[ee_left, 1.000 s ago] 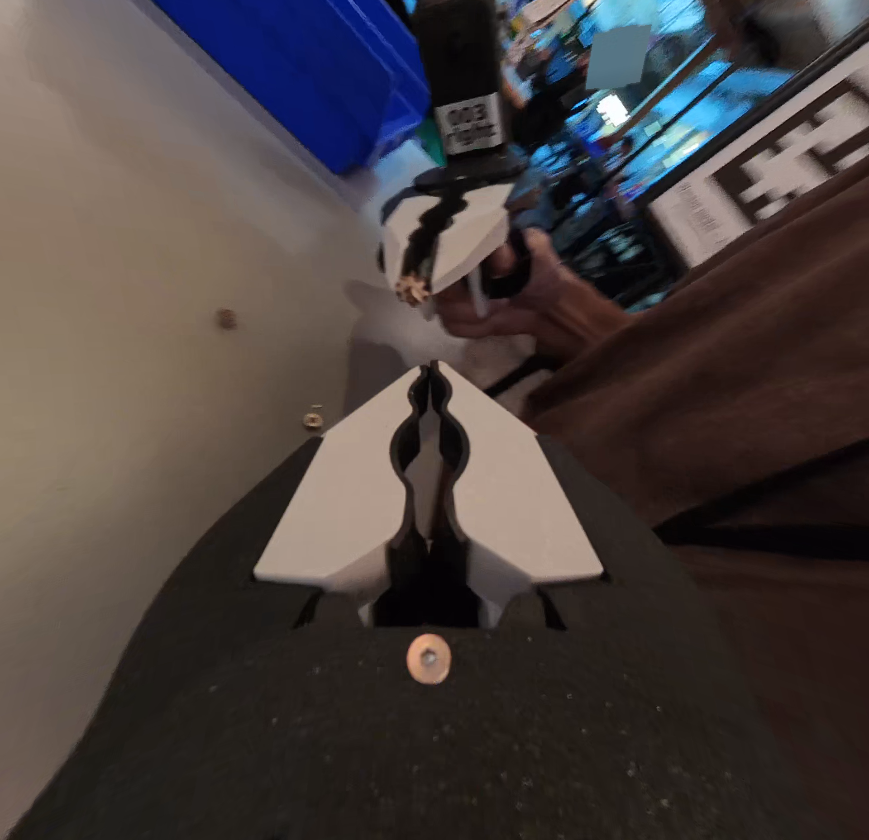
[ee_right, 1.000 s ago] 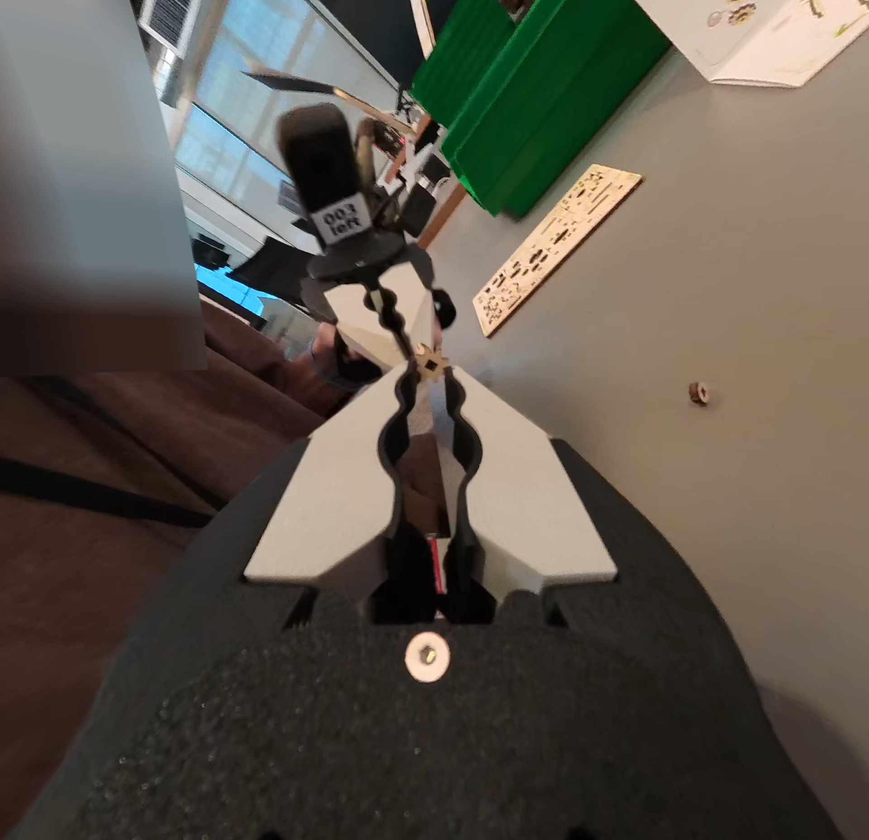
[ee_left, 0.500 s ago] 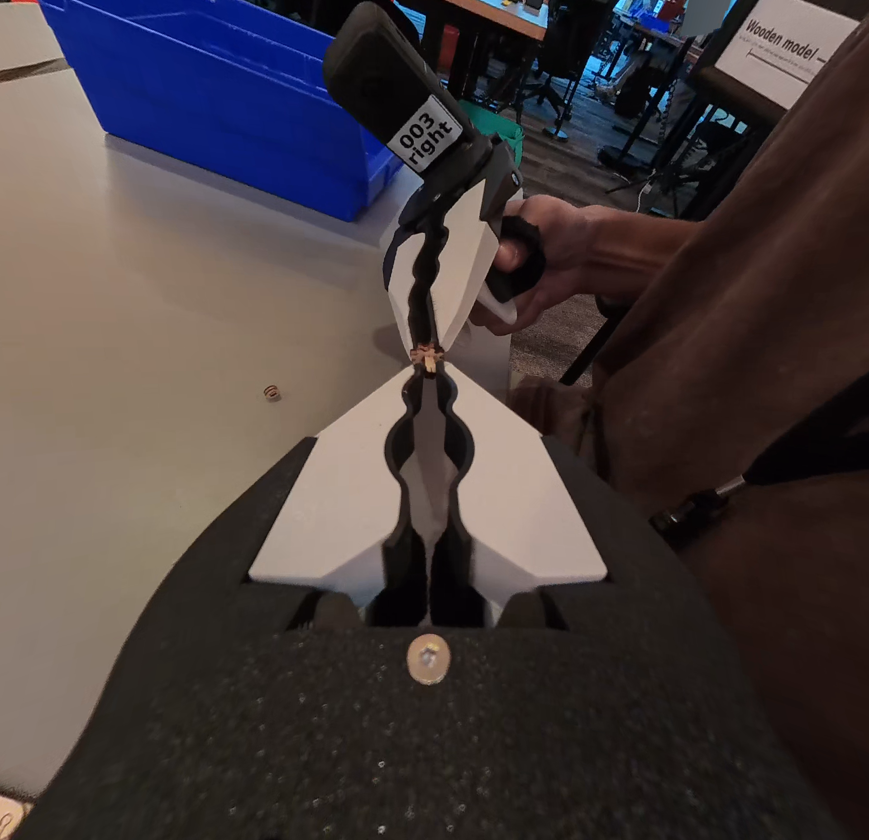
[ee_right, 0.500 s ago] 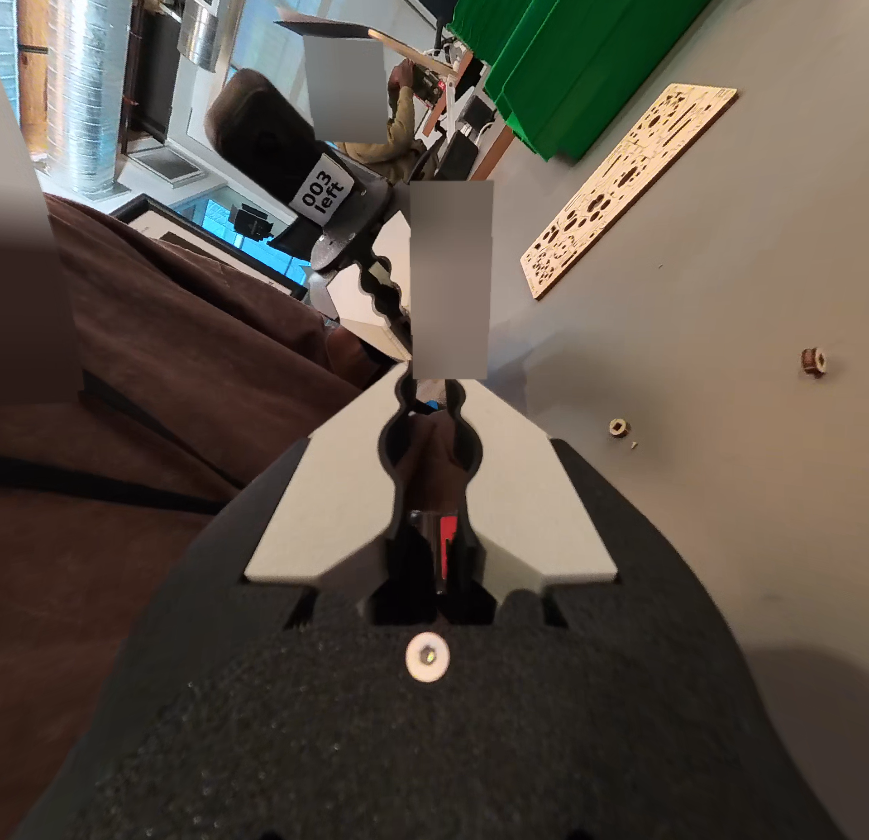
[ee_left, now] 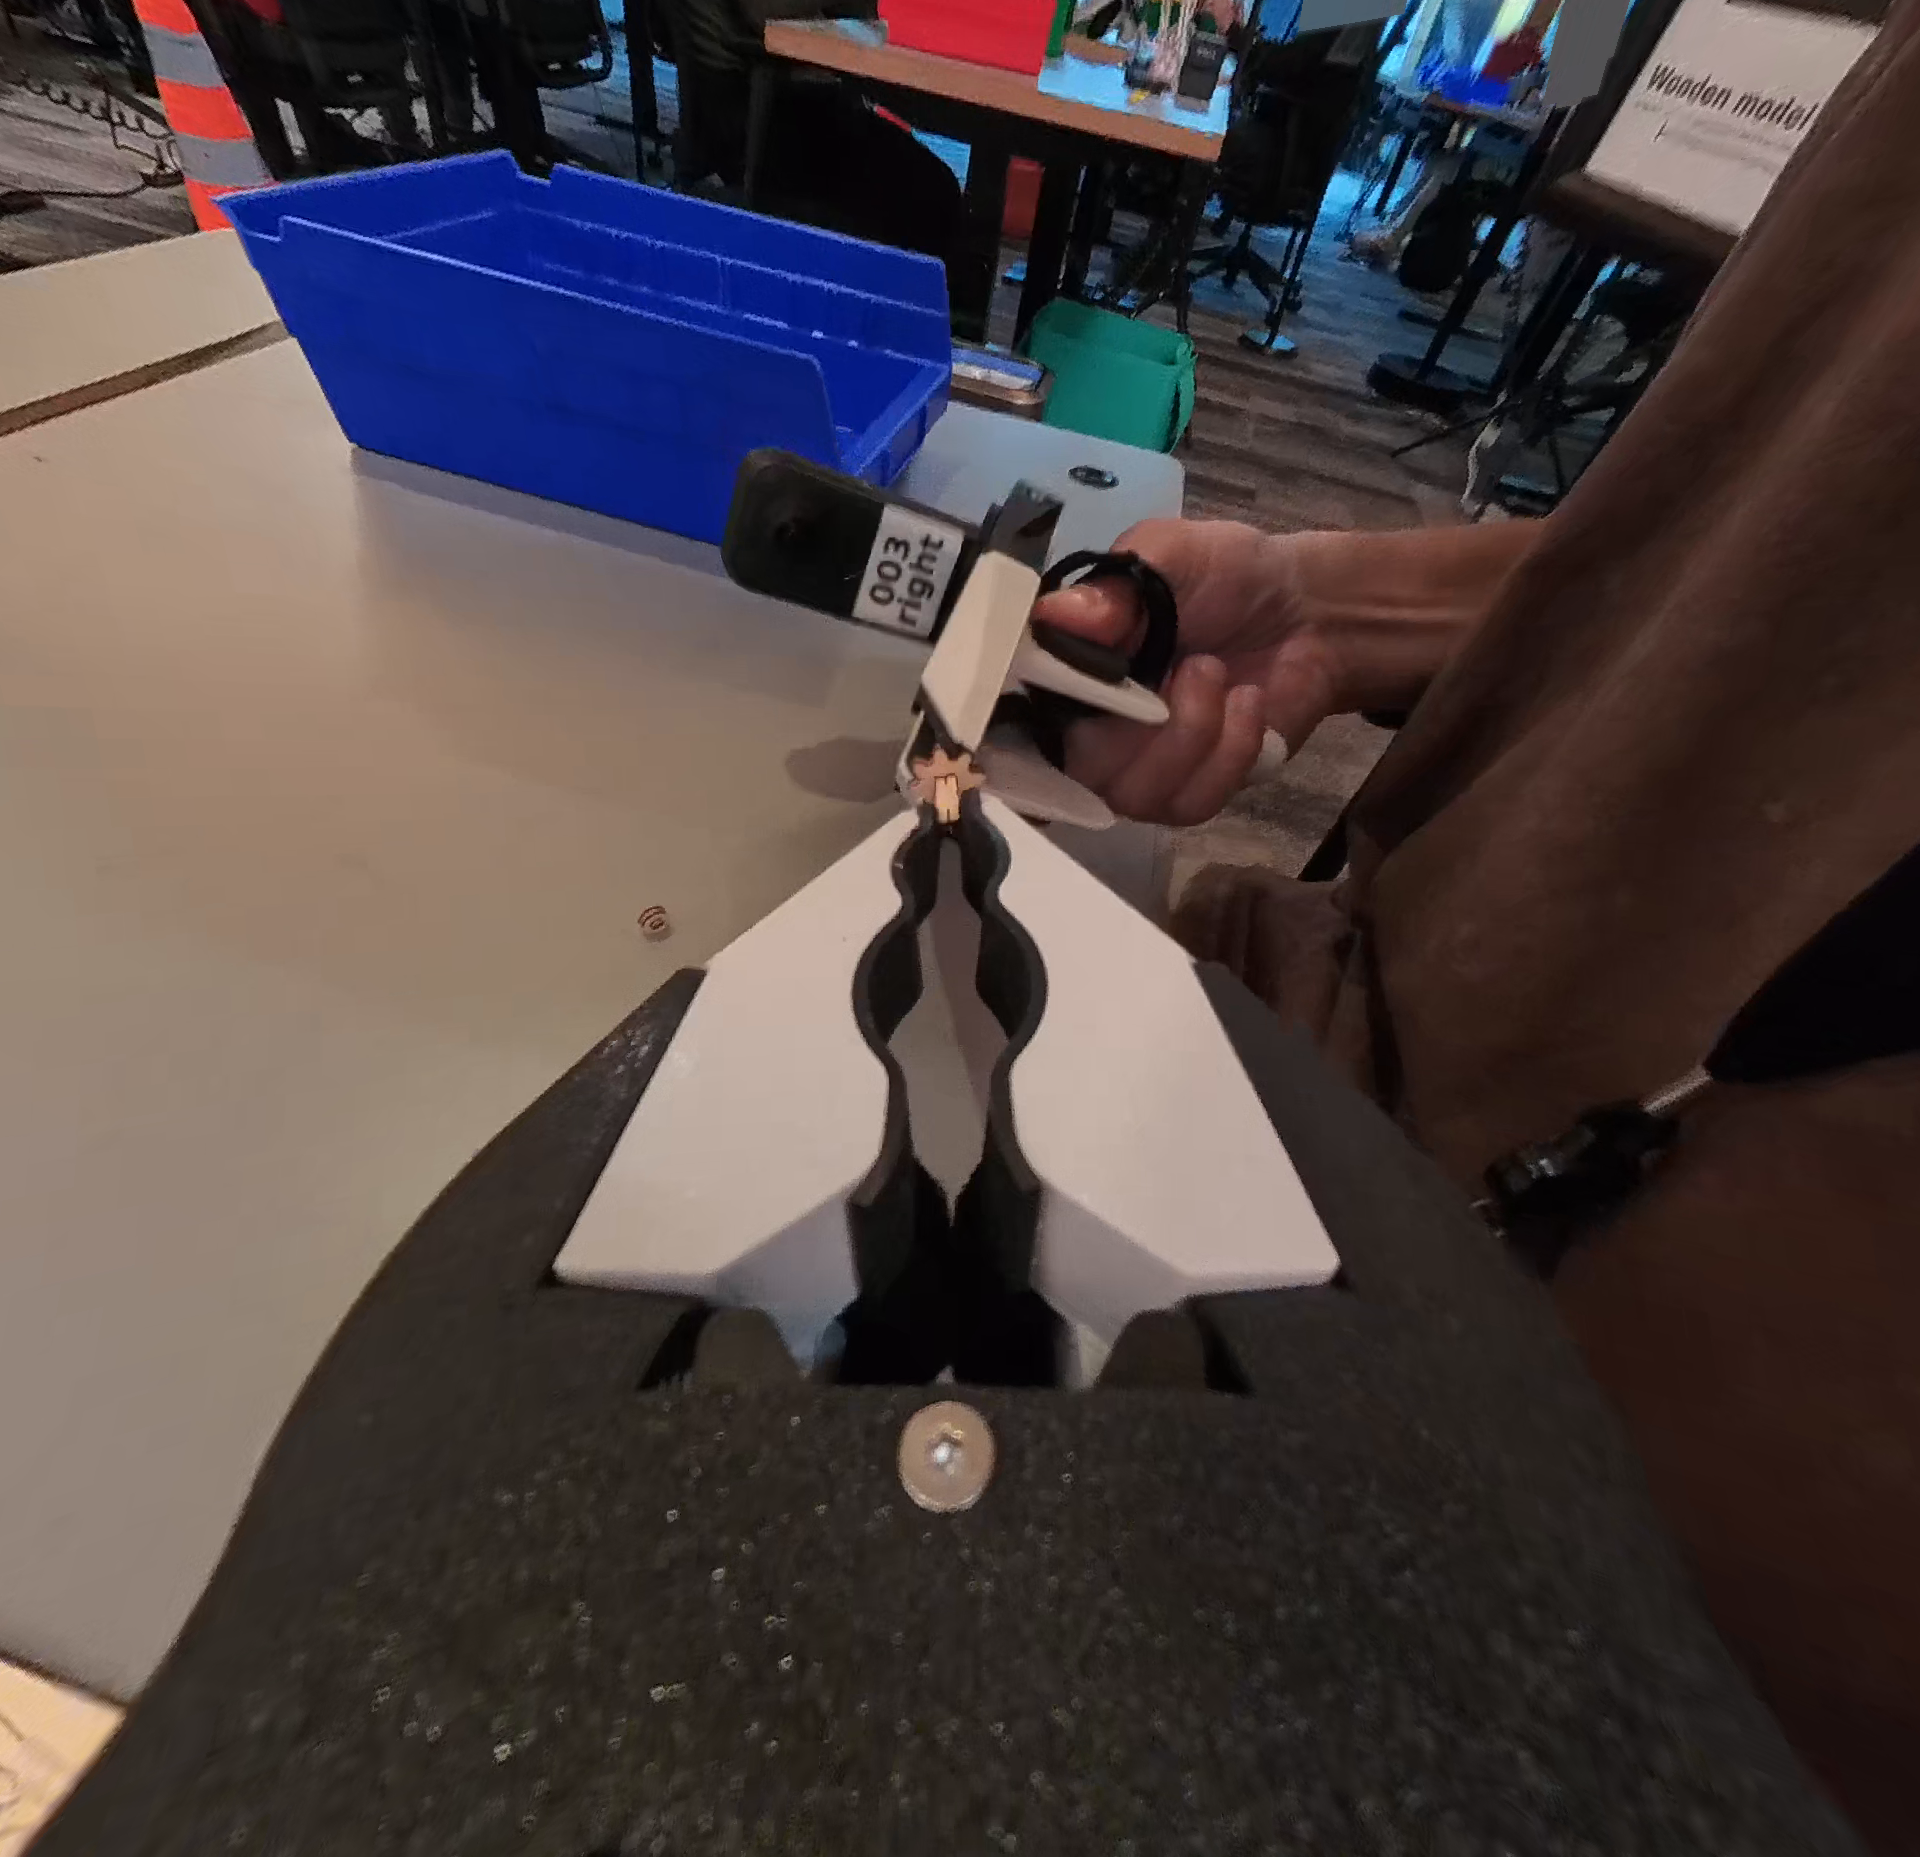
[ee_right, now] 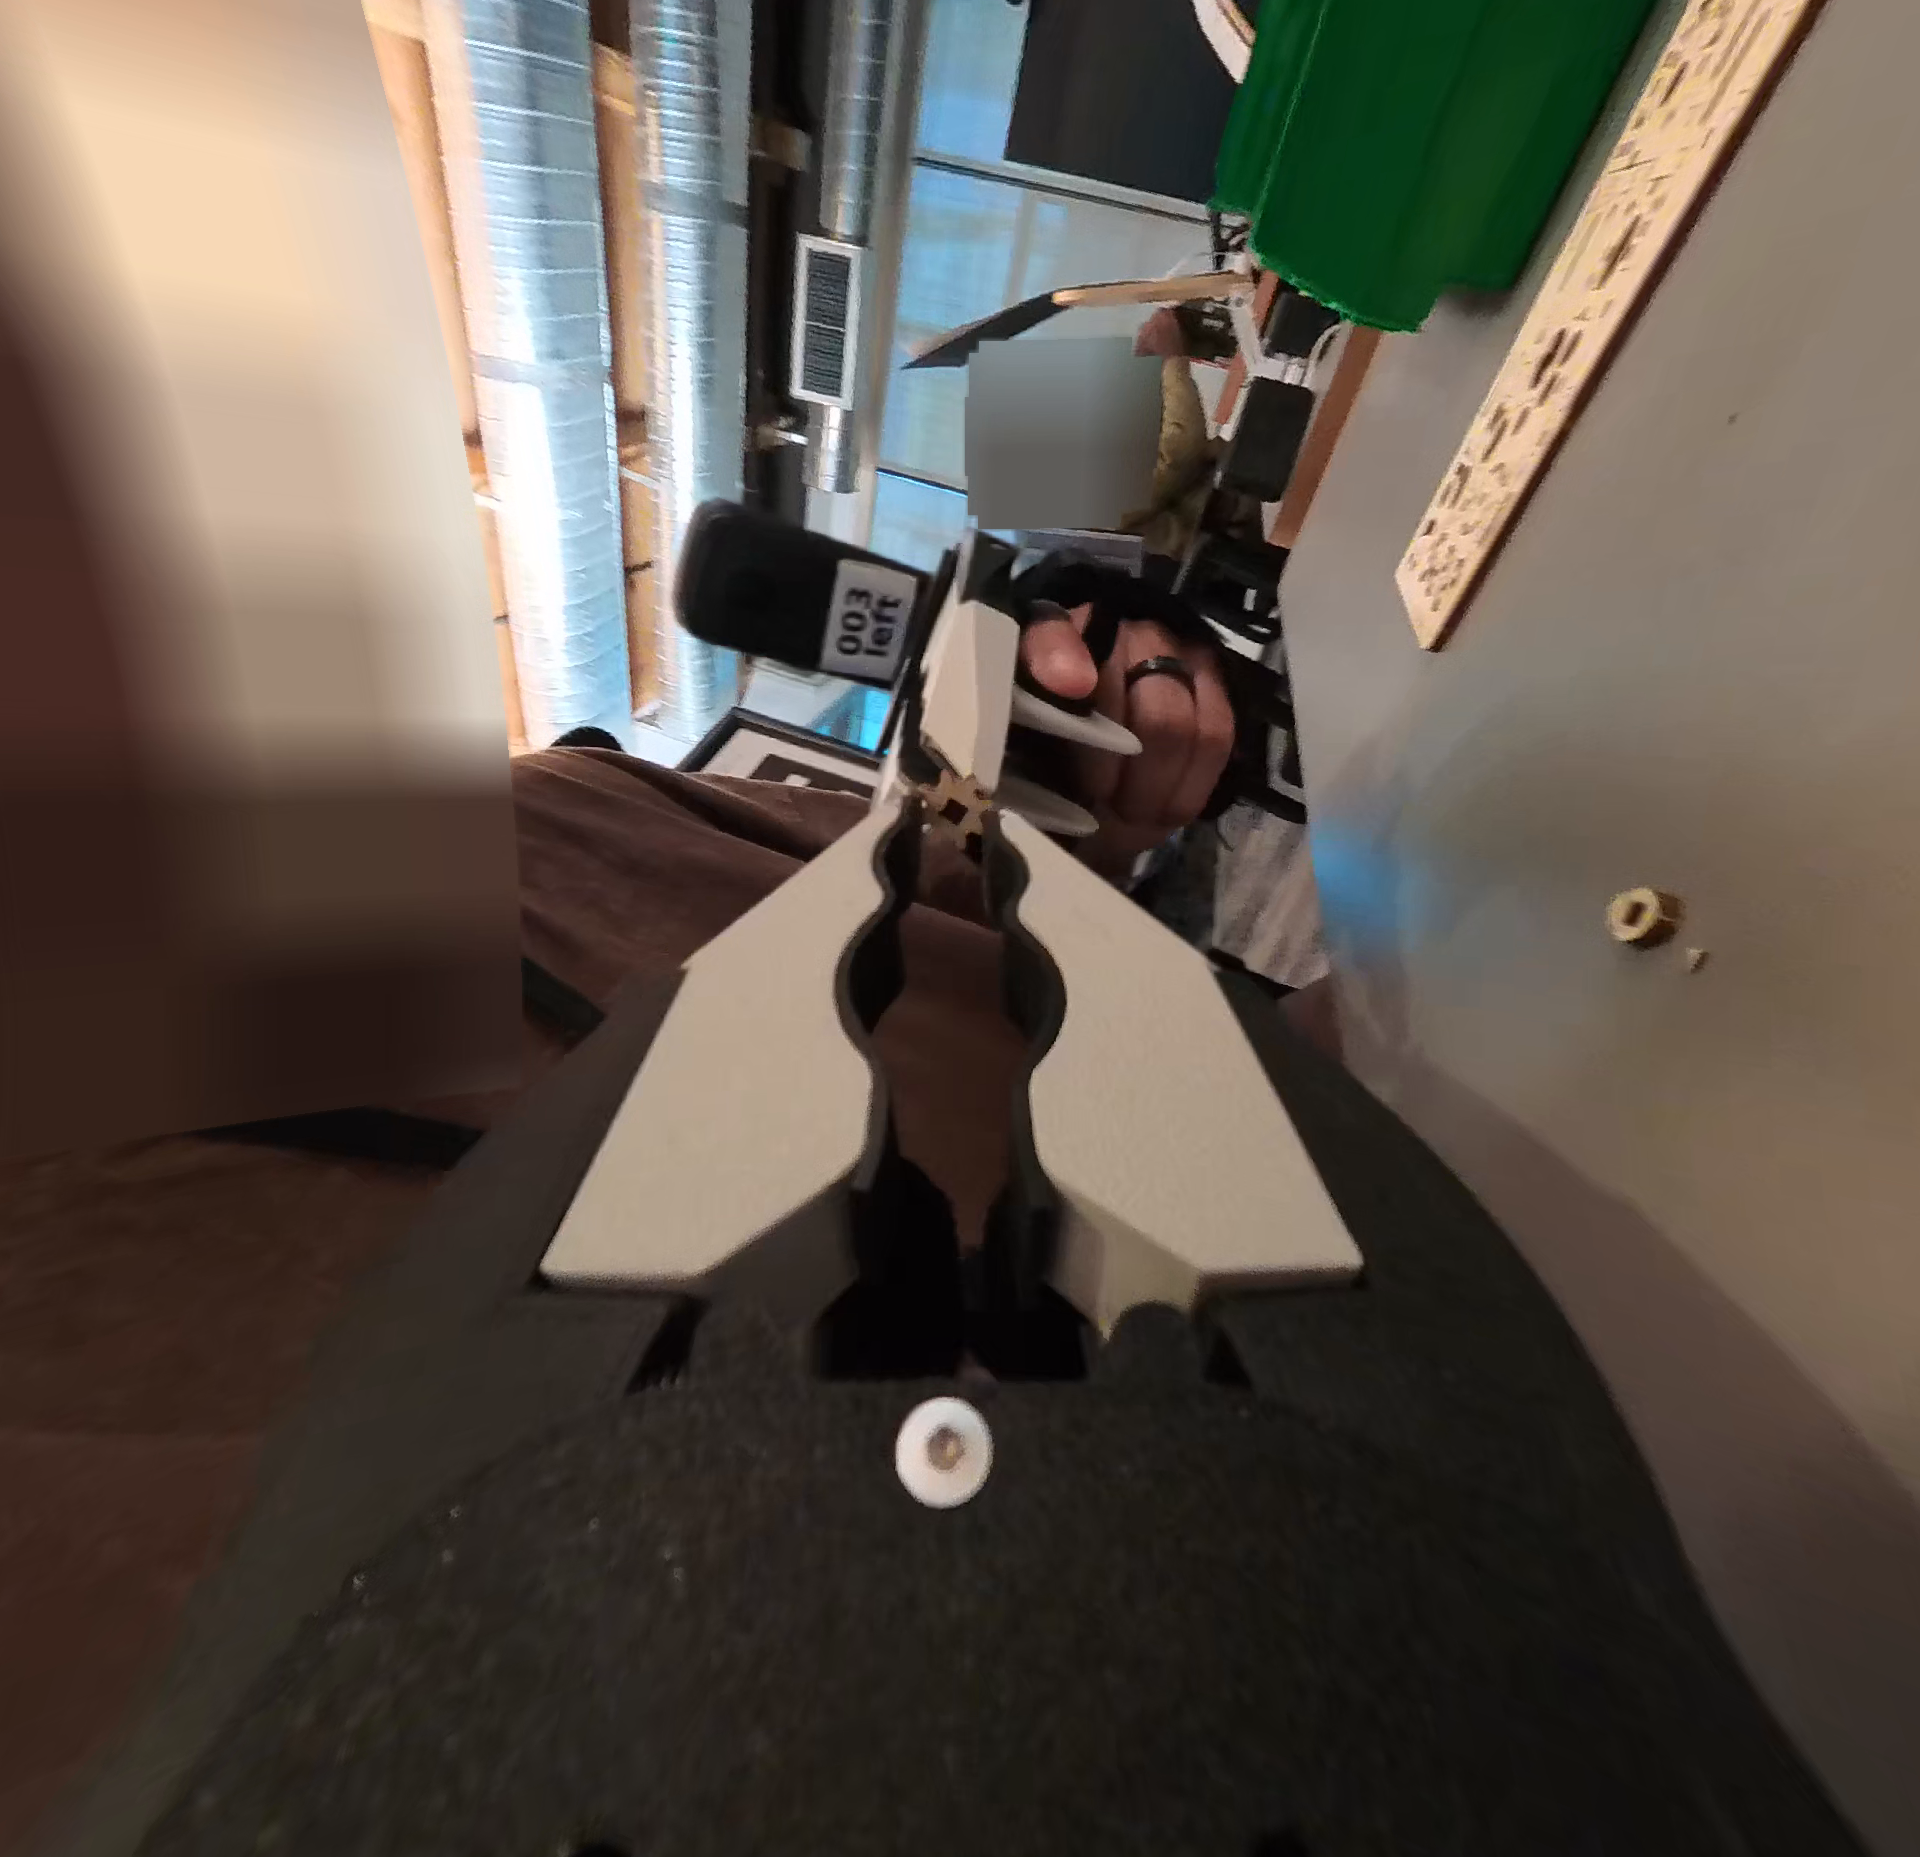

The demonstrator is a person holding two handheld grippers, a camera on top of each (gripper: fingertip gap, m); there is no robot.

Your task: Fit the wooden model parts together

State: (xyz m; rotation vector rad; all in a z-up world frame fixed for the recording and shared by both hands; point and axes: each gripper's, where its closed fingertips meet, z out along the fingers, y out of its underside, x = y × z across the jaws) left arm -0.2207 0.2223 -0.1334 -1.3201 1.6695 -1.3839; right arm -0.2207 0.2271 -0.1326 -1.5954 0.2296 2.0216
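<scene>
The two grippers meet tip to tip above the table [ee_left: 312, 768]: the right gripper [ee_left: 940, 768] has its jaws closed on a small wooden gear [ee_left: 943, 768], and the left gripper [ee_left: 943, 833] pinches a thin wooden peg [ee_left: 945, 801] whose end touches the gear's middle. A small wooden ring [ee_left: 654, 920] lies on the table nearby. A blue bin [ee_left: 582, 353] stands farther back, and a wooden parts sheet [ee_right: 1590, 280] lies well apart.

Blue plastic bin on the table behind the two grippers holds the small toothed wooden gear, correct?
No. The left wrist view shows the small toothed wooden gear pinched where the left gripper and right gripper meet, above the table; the blue plastic bin sits behind.
</scene>
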